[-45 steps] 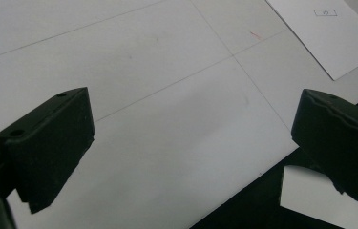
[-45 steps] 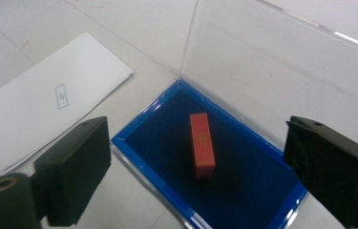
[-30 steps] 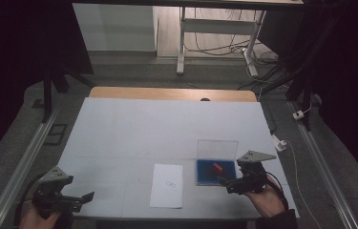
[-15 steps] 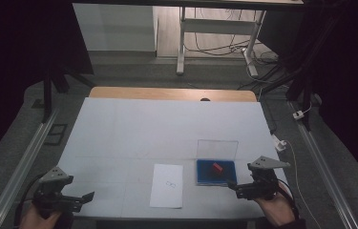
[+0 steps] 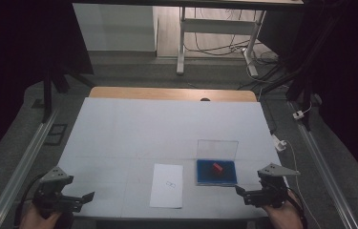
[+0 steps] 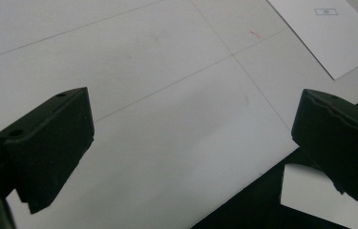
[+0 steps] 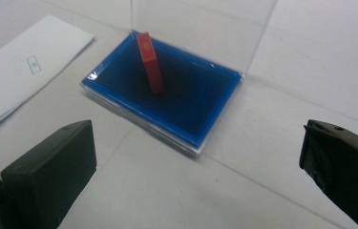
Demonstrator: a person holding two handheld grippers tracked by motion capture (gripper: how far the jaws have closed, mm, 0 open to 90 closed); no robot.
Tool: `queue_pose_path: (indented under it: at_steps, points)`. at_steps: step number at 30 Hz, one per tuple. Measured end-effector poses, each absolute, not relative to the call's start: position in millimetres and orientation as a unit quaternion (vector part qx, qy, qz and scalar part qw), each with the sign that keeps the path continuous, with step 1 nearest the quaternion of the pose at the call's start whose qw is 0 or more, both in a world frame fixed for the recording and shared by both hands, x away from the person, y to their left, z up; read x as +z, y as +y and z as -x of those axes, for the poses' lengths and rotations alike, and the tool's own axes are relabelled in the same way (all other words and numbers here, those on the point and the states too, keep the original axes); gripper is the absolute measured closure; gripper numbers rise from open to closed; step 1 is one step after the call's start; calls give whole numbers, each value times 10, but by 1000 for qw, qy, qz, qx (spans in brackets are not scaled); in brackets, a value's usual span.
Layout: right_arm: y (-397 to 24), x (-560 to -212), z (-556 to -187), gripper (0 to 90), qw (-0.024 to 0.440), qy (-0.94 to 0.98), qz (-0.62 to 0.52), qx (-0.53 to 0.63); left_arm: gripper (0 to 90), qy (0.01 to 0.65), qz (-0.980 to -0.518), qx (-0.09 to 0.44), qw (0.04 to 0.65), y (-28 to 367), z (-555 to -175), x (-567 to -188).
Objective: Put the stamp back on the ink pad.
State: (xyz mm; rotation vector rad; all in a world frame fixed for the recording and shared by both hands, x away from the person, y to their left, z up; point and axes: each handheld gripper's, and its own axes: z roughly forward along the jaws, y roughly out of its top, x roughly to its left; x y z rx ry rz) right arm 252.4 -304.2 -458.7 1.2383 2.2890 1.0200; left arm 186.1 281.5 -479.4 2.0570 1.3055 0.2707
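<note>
The white tabletop (image 5: 167, 129) carries little: a sheet of paper (image 5: 167, 185) near the front edge, and just to its right a blue tray (image 5: 224, 177) with a clear lid (image 5: 217, 149) standing open and upright behind it. Inside the tray, a small red block (image 7: 150, 62) stands tilted on the blue lining, touching nothing else that can be made out.

The right tongs (image 5: 258, 194) hover at the tabletop's front right corner, near the tray but apart from it. In the right gripper view their jaws are spread wide with nothing between them, and they look toward the tray and its red block. The left tongs (image 5: 71, 202) sit at the front left corner, well apart from the paper; in the left gripper view their jaws are likewise spread and bare, over plain tabletop.

Judging from this, the work is at its very start or between steps: the lid is already up and the block lies exposed, but nothing is gripped. What seems left is the reach into the tray, the pinch on the red block, and whatever is to be done with the paper.
</note>
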Motion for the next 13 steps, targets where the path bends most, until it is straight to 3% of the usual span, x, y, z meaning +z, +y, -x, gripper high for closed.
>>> queue_pose_path:
  at_steps: [13]
  points:
    - [-3142, -4604, -2450, 0, 179, 797, -462, 346, 10, 502, -791, 101, 336, 2806, -1872, -4791]
